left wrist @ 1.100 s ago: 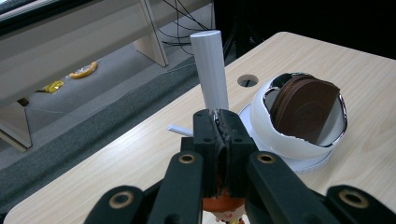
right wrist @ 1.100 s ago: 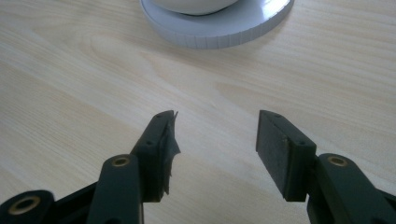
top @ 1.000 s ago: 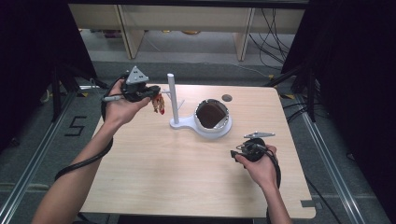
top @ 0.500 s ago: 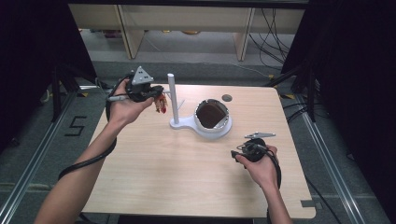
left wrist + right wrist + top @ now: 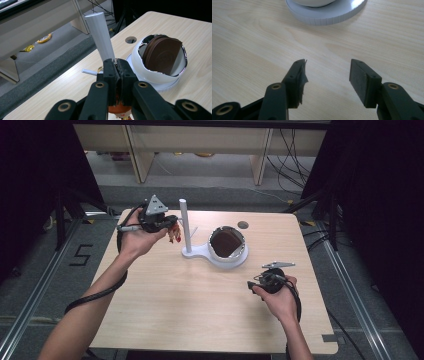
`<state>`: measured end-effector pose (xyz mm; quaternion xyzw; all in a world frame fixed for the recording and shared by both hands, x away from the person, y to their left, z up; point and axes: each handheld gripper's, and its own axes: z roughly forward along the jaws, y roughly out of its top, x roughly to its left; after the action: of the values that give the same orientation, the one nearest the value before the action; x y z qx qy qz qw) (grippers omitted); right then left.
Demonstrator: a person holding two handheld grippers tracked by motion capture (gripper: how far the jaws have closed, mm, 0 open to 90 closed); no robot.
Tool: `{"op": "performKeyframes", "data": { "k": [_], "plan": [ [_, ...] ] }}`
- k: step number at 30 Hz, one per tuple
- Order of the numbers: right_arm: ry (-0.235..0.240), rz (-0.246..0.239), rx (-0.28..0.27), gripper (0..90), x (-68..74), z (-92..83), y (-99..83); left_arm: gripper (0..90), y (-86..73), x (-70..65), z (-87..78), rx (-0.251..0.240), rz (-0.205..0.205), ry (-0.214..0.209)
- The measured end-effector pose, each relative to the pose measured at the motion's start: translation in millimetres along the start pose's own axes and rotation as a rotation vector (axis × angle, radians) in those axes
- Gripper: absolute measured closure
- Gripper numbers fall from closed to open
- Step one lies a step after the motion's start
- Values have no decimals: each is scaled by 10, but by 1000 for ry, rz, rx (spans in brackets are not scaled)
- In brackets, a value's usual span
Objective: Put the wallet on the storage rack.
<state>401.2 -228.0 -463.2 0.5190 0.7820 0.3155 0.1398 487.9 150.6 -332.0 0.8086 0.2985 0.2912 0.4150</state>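
My left gripper is held up in the air just left of a white upright post. Its jaws are shut on a small orange-red charm that hangs below them. The post rises from a white stand, whose round white cup holds a brown zipped round case. A short white peg juts from the post's foot. My right gripper sits low over the table at the right front, open and with nothing between its fingers, facing the stand's base.
The wooden table has a small round hole near its far edge. Behind the table are shelves and loose cables on a grey floor. A black cable trails from each gripper along the forearm.
The left hand has shifted slightly beside the post with the charm still gripped. The right hand has kept still.
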Motion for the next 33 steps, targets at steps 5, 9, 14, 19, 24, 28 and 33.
{"op": "performKeyframes", "data": {
  "k": [5, 9, 14, 19, 24, 28, 33],
  "plan": [
    [44, 8, -19, 476, 15, 16, -1, 858, -29, -24, 31, 6, 4, -3],
    [28, 9, -12, 476, 18, -2, 5, 857, -71, -48, 66, 2, -6, 0],
    [21, 18, -3, 476, 17, -8, 7, 858, -107, -58, 90, 15, 9, -5],
    [33, 21, -2, 475, 29, -5, 9, 858, -126, -76, 114, 4, -4, -5],
    [32, 16, 0, 475, 30, -4, 8, 858, -145, -65, 120, 9, 4, 1],
    [36, 5, -7, 475, 17, 10, 2, 857, -167, -67, 146, 21, 2, -5],
    [35, 8, -9, 475, 17, 12, -6, 856, -183, -85, 199, 24, -3, -2]
  ]
}}
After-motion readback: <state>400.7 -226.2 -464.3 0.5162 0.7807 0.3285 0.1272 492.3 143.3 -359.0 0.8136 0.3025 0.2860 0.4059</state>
